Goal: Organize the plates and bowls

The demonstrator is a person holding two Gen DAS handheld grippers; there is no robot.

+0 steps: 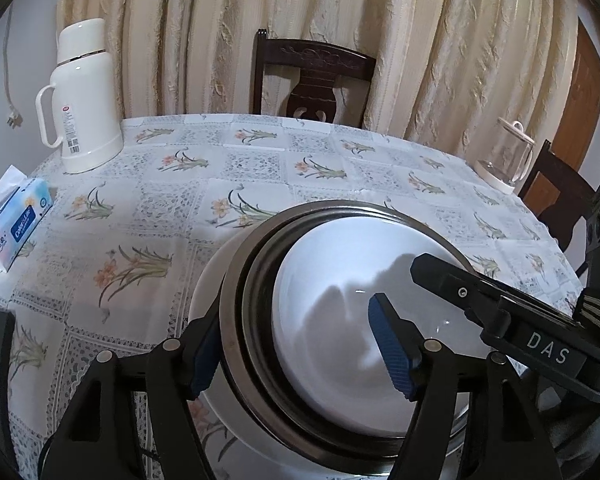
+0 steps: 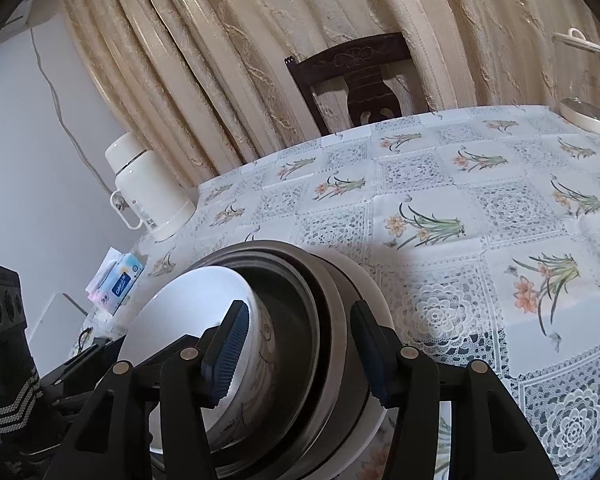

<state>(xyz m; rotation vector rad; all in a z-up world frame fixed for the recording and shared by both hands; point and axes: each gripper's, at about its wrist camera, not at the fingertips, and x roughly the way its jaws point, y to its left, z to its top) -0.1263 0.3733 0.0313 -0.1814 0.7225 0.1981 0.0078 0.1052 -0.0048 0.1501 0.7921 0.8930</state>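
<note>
A white bowl (image 1: 332, 264) sits tilted inside nested steel bowls (image 1: 236, 280), and the stack rests on a white plate (image 1: 204, 288) on the flowered tablecloth. My left gripper (image 1: 296, 320) is open and straddles the stack's near-left rim, one finger outside the steel wall and the other inside the white bowl. My right gripper (image 2: 300, 308) is open too. It straddles the other side: its left finger is in the white bowl (image 2: 180, 304), its right finger outside the steel bowls (image 2: 332, 300), above the plate (image 2: 374, 292). The right gripper's finger (image 1: 432, 272) also shows in the left wrist view.
A white thermos jug (image 1: 84, 100) and a tissue box (image 1: 20, 216) stand at the table's far left. A glass kettle (image 1: 504, 156) stands at the far right edge. A dark wooden chair (image 1: 312, 76) is behind the table, in front of curtains.
</note>
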